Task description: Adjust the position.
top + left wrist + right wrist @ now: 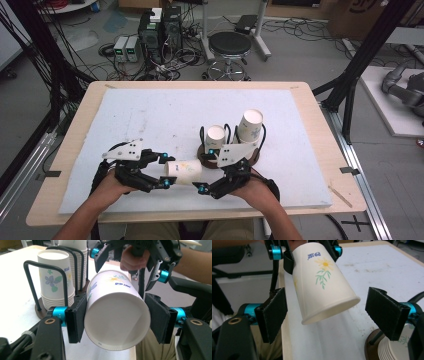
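Observation:
A paper cup [184,171] with a flower print lies on its side above the white board [150,115], near the front edge. My left gripper [167,171] is shut on it. In the left gripper view both pads press the cup [117,315] near its base, which faces the camera. My right gripper [206,170] stands open just right of the cup. In the right gripper view the cup's rim end [322,285] hangs between the wide jaws without touching either pad. The left gripper [309,251] grips its far end there.
A dark round holder [252,159] with black wire loops stands behind the right hand and bears two stacks of paper cups [216,137] [250,126]. The board's left half is bare. Beyond the table stand a stool [230,46] and electronics among cables.

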Motion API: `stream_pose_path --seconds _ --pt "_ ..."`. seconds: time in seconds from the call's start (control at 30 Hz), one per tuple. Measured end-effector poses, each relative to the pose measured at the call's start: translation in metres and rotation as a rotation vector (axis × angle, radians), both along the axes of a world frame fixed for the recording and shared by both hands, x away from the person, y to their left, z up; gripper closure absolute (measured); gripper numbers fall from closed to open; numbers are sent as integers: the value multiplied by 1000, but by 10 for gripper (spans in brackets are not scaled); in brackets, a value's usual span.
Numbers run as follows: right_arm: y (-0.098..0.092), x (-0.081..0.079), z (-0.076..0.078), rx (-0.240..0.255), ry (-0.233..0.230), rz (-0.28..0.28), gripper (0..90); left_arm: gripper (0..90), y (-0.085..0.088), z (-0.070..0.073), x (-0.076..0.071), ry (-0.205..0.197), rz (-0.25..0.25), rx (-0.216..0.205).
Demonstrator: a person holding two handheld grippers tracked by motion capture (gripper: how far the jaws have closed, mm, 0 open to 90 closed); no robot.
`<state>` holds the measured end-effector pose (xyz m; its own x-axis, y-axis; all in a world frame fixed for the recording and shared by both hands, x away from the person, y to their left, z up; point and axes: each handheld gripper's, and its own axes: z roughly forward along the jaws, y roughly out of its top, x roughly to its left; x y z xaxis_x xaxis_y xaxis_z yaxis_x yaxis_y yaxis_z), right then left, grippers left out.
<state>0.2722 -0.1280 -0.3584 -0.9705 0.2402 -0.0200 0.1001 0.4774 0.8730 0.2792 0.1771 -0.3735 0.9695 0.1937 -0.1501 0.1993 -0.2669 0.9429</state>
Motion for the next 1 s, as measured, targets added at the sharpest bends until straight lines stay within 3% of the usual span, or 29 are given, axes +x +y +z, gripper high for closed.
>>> stream_pose_path --seconds 0.13,0.3,0.63,1.0 --pt "-4 -1 -8 43 21 -34 185 370 3 -4 -1 -8 11 -36" --pt "-8 -3 -17 96 37 -34 185 370 7 -11 -2 -8 12 -62" --pt "-8 -1 -27 109 66 -22 185 372 12 -15 -5 -31 -5 -123" --pt "-7 0 -30 124 85 8 185 372 10 -14 -8 -52 -31 -132"
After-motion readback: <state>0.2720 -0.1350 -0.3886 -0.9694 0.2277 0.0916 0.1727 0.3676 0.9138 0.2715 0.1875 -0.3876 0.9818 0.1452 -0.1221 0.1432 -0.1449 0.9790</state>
